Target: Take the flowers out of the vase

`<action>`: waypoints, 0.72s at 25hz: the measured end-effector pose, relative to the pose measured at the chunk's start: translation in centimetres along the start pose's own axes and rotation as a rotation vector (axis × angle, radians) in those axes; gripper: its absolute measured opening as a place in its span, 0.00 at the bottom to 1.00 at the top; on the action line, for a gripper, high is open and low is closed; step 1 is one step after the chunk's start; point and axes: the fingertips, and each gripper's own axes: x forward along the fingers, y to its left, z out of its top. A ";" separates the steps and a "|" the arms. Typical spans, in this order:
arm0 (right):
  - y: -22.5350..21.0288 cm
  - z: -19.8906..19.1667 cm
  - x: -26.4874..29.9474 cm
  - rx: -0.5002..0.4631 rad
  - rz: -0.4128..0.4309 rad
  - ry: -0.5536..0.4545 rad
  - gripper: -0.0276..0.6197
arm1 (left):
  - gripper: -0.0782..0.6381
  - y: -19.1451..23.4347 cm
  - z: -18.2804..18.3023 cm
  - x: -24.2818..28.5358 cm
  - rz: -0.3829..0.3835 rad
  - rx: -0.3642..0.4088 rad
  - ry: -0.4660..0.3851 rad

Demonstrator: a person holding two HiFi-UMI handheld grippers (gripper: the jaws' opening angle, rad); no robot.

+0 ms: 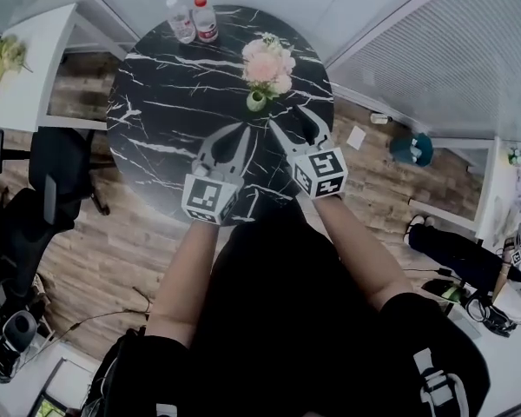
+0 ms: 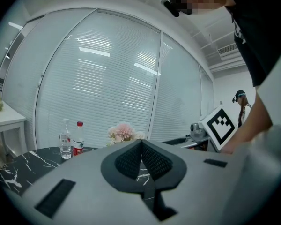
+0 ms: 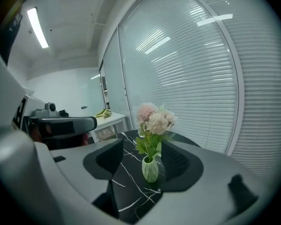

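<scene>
A bunch of pale pink and cream flowers [image 1: 267,62] stands in a small green vase [image 1: 257,101] on the round black marble table [image 1: 165,102]. My right gripper [image 1: 290,120] is open, its tips just short of the vase and slightly right of it. In the right gripper view the vase [image 3: 150,168] and flowers [image 3: 155,118] sit ahead between the spread jaws of the right gripper [image 3: 147,150], untouched. My left gripper [image 1: 241,132] is shut and empty, nearer me, left of the vase. In the left gripper view the left gripper [image 2: 141,142] has its pads meeting, with the flowers [image 2: 122,131] beyond.
Two water bottles [image 1: 181,20] [image 1: 206,18] stand at the table's far edge, also shown as bottles [image 2: 71,139] in the left gripper view. A white desk [image 1: 35,59] and black chair [image 1: 56,159] are at the left. Blinds [image 3: 201,78] cover the glass wall behind.
</scene>
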 end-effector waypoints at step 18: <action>-2.7 -5.0 10.4 -0.005 0.095 0.077 0.50 | 0.13 4.3 -4.0 5.0 0.072 -0.014 0.055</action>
